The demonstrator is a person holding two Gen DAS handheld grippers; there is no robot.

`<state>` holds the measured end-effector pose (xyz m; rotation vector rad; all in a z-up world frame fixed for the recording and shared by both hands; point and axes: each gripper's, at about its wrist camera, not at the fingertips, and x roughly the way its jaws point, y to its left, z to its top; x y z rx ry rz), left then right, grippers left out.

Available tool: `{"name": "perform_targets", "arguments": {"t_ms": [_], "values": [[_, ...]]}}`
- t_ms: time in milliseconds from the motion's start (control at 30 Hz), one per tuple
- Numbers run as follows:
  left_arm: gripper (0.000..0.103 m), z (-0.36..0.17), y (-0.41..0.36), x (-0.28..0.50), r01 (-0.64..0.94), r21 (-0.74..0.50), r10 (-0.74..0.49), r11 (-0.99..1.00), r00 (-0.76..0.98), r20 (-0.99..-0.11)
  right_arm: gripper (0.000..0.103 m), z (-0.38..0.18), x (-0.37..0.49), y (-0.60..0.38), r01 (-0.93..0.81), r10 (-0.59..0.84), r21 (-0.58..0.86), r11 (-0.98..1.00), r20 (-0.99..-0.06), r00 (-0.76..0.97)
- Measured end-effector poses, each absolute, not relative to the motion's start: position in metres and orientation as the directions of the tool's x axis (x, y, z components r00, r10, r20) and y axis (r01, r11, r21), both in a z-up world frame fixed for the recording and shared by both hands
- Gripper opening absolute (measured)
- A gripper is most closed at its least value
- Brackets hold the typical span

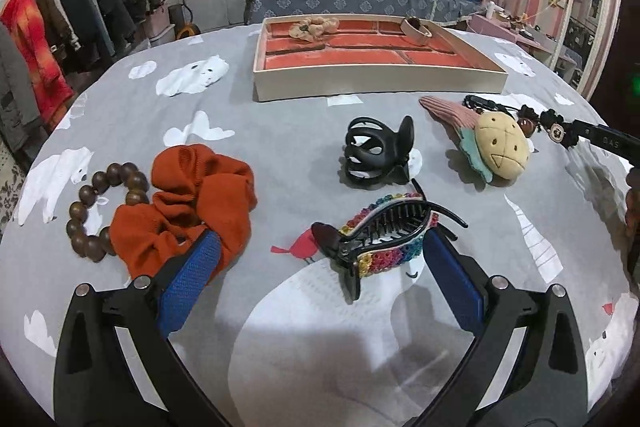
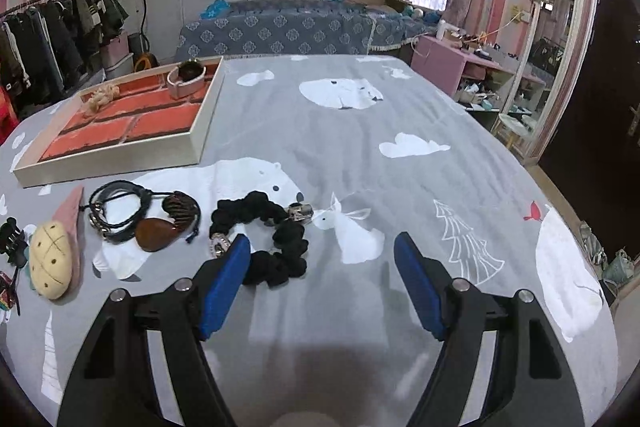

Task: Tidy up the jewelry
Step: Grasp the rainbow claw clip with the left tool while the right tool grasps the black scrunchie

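Two pieces already sit in the orange-lined tray [image 1: 380,83]: a beige scrunchie [image 1: 314,27] upper centre and a pale bangle [image 1: 416,29] in a far compartment. Everything else lies loose on the grey bedspread [image 1: 280,131].

Left gripper [image 1: 320,267] is spread wide, low over the crochet-covered claw clip [image 1: 384,235], which sits between its blue pads [image 1: 192,283], not pinched yet. Looks like the approach-to-grasp step; next move calls for closing on the clip body, avoiding the rust scrunchie [image 1: 192,195] touching the left pad. Wooden bead bracelet [image 1: 104,211], black claw clip [image 1: 376,155] and plush hair clip [image 1: 492,143] wait nearby.

Right gripper [image 2: 322,255] is also spread, empty, with the black scrunchie [image 2: 276,239] against its left pad at lower centre. Leather cord bracelets [image 2: 120,211] lie further left.
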<state>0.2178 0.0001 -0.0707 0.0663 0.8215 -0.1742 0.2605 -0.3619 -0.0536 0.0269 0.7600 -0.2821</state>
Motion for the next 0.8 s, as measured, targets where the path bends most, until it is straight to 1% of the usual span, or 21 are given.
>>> {"name": "perform_targets", "arguments": {"t_ms": [367,433,500,533,600,667,700,800], "values": [[0.098,-0.075,-0.017,0.226,0.255,0.02,-0.153,0.967,0.639,-0.753,0.072,-0.065,0.288,-0.366,0.239,-0.207,-0.062,0.969,-0.734,0.647],[0.098,-0.075,-0.017,0.23,0.252,0.014,-0.154,0.968,0.633,-0.758,0.063,-0.069,0.293,-0.366,0.231,-0.193,-0.055,0.971,-0.749,0.634],[0.098,-0.077,-0.016,0.234,0.251,0.002,-0.16,0.968,0.623,-0.766,0.059,-0.071,0.296,-0.367,0.227,-0.182,-0.046,0.973,-0.759,0.625],[0.097,-0.078,-0.015,0.236,0.256,-0.009,-0.169,0.967,0.612,-0.773,0.055,-0.071,0.298,-0.366,0.223,-0.176,-0.042,0.974,-0.761,0.624],[0.095,-0.081,-0.015,0.239,0.261,-0.024,-0.179,0.965,0.59,-0.787,0.053,-0.072,0.298,-0.366,0.219,-0.171,-0.039,0.975,-0.763,0.623],[0.089,-0.083,-0.015,0.242,0.279,-0.054,-0.21,0.959,0.569,-0.795,0.051,-0.072,0.298,-0.366,0.217,-0.164,-0.032,0.976,-0.765,0.623],[0.087,-0.084,-0.016,0.242,0.284,-0.058,-0.216,0.957,0.567,-0.795,0.049,-0.072,0.299,-0.366,0.215,-0.159,-0.027,0.976,-0.766,0.624],[0.077,-0.085,-0.023,0.243,0.318,-0.052,-0.231,0.947,0.557,-0.798,0.042,-0.073,0.3,-0.365,0.208,-0.153,-0.026,0.978,-0.767,0.624]]}}
